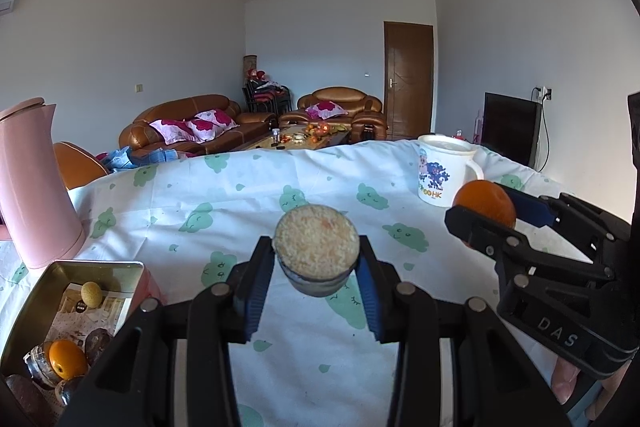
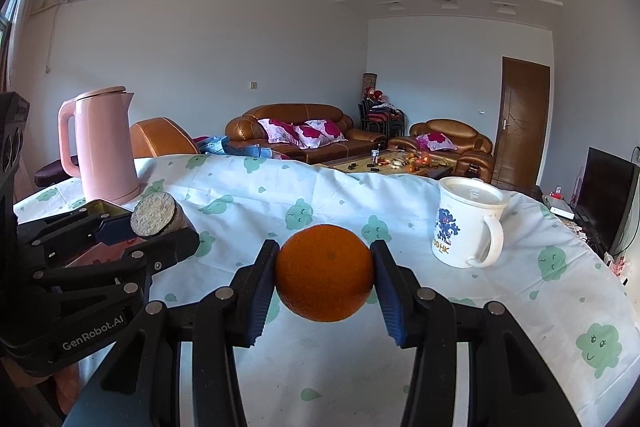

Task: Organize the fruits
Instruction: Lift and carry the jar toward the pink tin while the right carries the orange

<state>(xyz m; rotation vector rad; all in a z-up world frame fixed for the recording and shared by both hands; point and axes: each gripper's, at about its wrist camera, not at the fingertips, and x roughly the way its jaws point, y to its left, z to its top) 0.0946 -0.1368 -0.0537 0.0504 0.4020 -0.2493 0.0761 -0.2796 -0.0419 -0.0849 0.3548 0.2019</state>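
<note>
My left gripper (image 1: 316,251) is shut on a small round cake with a pale crumbly top (image 1: 315,245), held above the tablecloth. The same cake (image 2: 154,214) shows at the left of the right wrist view, between the left gripper's fingers (image 2: 120,227). My right gripper (image 2: 325,273) is shut on an orange (image 2: 325,273), also clear of the cloth. In the left wrist view that orange (image 1: 486,205) sits at the right between the right gripper's fingers (image 1: 476,231). An open metal tin (image 1: 52,307) at lower left holds another orange (image 1: 67,363), a pale oval fruit (image 1: 91,294) and dark round items.
A pink kettle (image 2: 104,147) stands at the table's left. A lidded white mug with a cartoon print (image 2: 468,223) stands at the right. The table carries a white cloth with green cloud shapes (image 2: 304,187). Sofas, a low table and a door lie beyond.
</note>
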